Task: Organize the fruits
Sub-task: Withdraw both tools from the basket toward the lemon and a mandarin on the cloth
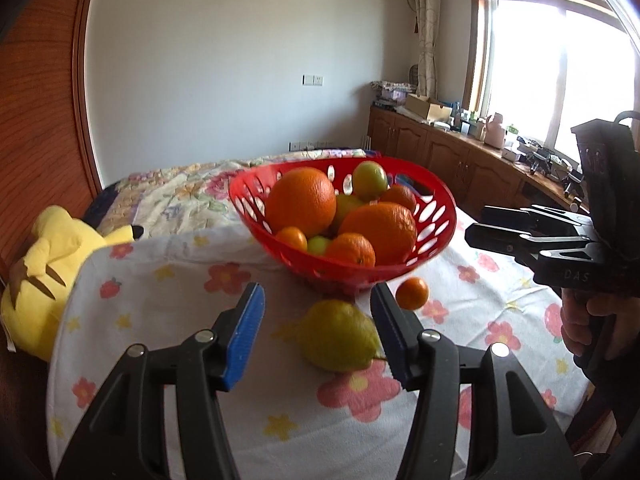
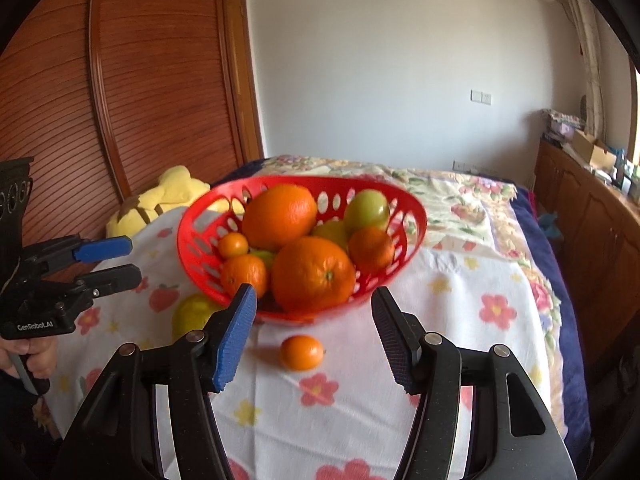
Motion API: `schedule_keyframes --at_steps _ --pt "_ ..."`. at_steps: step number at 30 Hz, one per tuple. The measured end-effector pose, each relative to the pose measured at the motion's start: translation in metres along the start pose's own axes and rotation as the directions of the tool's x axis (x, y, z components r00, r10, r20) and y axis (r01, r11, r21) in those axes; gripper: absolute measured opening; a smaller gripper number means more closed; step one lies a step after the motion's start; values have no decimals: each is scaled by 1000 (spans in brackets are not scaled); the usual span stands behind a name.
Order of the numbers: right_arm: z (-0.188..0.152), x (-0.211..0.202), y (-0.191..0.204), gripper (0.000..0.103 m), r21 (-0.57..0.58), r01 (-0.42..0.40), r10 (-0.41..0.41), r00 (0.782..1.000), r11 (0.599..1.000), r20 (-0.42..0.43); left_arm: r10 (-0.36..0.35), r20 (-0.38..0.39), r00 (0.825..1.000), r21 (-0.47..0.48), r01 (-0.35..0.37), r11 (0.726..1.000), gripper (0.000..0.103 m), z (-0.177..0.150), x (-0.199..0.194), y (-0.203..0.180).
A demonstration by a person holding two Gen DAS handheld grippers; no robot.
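A red perforated basket [image 1: 436, 236] [image 2: 192, 240] stands on the floral cloth, full of several oranges, tangerines and green fruits. A yellow-green pear [image 1: 340, 336] [image 2: 192, 312] lies on the cloth in front of it, between my open left gripper's [image 1: 318, 312] fingers, nearer the right one. A small tangerine [image 1: 412, 293] [image 2: 301, 353] lies loose beside the pear, just ahead of my open, empty right gripper [image 2: 314, 316]. The right gripper also shows at the right of the left wrist view [image 1: 480, 224]; the left gripper shows at the left of the right wrist view [image 2: 128, 260].
A yellow plush toy [image 1: 44, 280] [image 2: 160, 200] lies at the cloth's left edge by a wooden wardrobe [image 2: 100, 100]. A flowered bedspread [image 2: 460, 196] lies behind the basket. A cluttered wooden cabinet [image 1: 460, 152] runs under the window on the right.
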State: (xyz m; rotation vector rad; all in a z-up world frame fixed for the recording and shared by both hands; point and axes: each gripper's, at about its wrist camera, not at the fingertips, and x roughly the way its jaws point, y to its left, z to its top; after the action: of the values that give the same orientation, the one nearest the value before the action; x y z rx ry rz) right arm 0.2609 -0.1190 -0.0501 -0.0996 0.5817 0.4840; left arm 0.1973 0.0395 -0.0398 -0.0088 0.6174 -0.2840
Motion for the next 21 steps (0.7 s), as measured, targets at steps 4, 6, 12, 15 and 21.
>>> schedule_keyframes --at_steps 4,6,12,15,21 --pt "-11 4 2 61 7 1 -1 1000 1000 -25 2 -22 1000 -9 -2 1000 56 -11 11 -1" --pt "-17 5 1 61 10 0 1 999 1000 -35 1 -31 1000 -15 -1 1000 56 -16 15 -2" --pt "-28 19 1 61 14 4 -3 997 1000 -78 13 -54 998 -23 -14 1000 56 -25 27 -1" --pt "-31 28 0 61 20 2 0 995 1000 -99 18 -59 998 -19 -19 1000 56 -26 30 -2" --pt "-33 48 3 60 18 -2 5 990 1000 -140 19 -68 998 -10 -20 1000 56 -27 34 -4"
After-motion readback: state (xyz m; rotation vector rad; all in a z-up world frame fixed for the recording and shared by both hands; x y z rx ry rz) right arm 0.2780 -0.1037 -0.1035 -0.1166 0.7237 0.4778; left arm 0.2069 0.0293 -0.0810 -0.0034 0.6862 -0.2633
